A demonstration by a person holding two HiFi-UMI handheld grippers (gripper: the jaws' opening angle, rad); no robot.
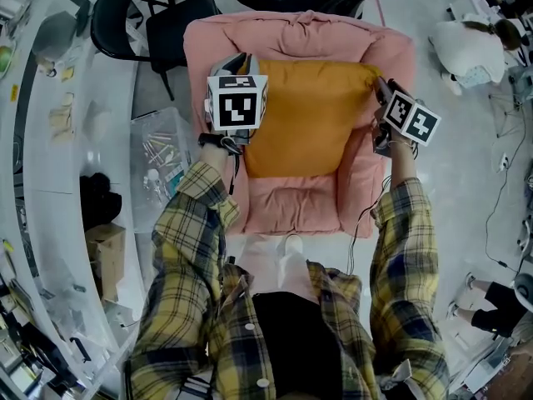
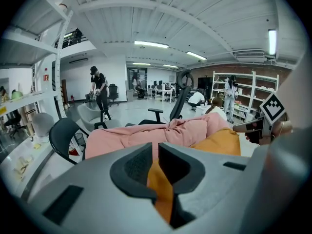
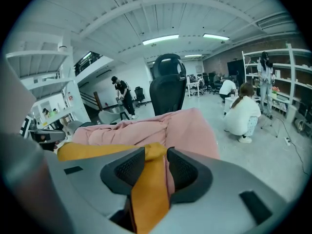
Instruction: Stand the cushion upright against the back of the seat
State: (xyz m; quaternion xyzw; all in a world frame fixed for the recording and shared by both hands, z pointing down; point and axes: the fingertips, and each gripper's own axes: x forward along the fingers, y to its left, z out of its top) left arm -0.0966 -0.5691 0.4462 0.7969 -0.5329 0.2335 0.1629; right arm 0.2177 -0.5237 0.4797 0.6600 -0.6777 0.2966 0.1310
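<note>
An orange cushion [image 1: 308, 115] lies tilted on a pink padded seat [image 1: 291, 27], its top edge near the seat's back. My left gripper [image 1: 243, 63] is at the cushion's upper left corner, and in the left gripper view its jaws [image 2: 155, 167] are shut on a fold of orange fabric [image 2: 161, 189]. My right gripper [image 1: 379, 88] is at the upper right corner. In the right gripper view its jaws [image 3: 156, 167] have the cushion's corner [image 3: 148, 189] bunched between both pads. The pink seat back [image 3: 185, 126] rises just beyond.
A black chair [image 1: 125, 23] stands left of the seat, with a clear plastic box [image 1: 158, 152] of small items beside it. A white curved table [image 1: 50, 140] runs along the left. A black office chair [image 3: 168, 87] stands behind the seat; a person crouches [image 3: 241, 111] at right.
</note>
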